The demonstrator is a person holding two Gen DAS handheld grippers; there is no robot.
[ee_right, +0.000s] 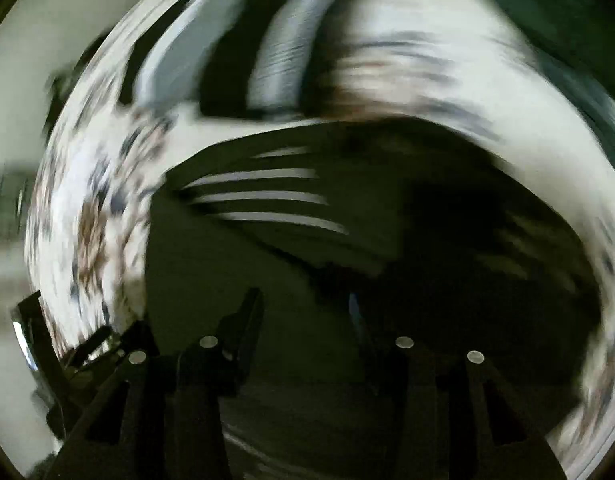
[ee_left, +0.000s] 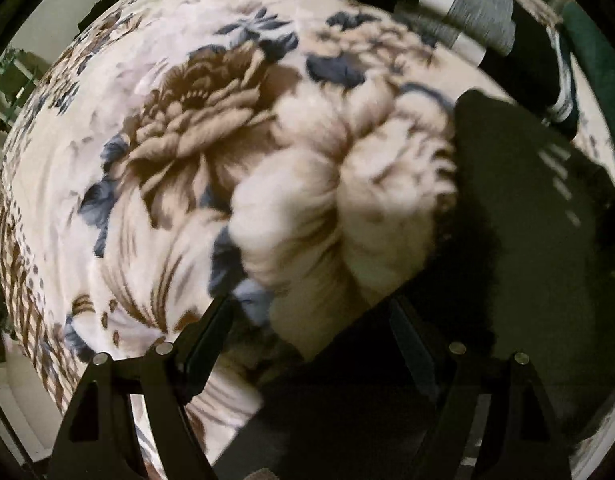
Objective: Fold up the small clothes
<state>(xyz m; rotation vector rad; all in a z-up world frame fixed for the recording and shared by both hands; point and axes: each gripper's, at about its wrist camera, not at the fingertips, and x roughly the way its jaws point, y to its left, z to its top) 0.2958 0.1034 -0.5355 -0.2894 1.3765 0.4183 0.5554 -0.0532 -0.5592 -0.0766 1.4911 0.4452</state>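
A dark garment with thin white stripes (ee_left: pixel 547 220) lies on a floral blanket (ee_left: pixel 127 200) at the right of the left wrist view. My left gripper (ee_left: pixel 311 320) is open, its fingers apart just above a bunched fold of the blanket (ee_left: pixel 339 200) and the garment's near edge. In the blurred right wrist view the same dark garment (ee_right: pixel 291 264) with white stripes fills the middle. My right gripper (ee_right: pixel 303 308) is open just over it, with nothing between the fingers.
Folded clothes in black, grey and white (ee_left: pixel 467 12) lie at the blanket's far right; they show as blurred bands in the right wrist view (ee_right: pixel 243 56). A dark green cloth (ee_left: pixel 595 52) lies at the right edge. A green frame (ee_left: pixel 11 76) stands beyond the blanket's left.
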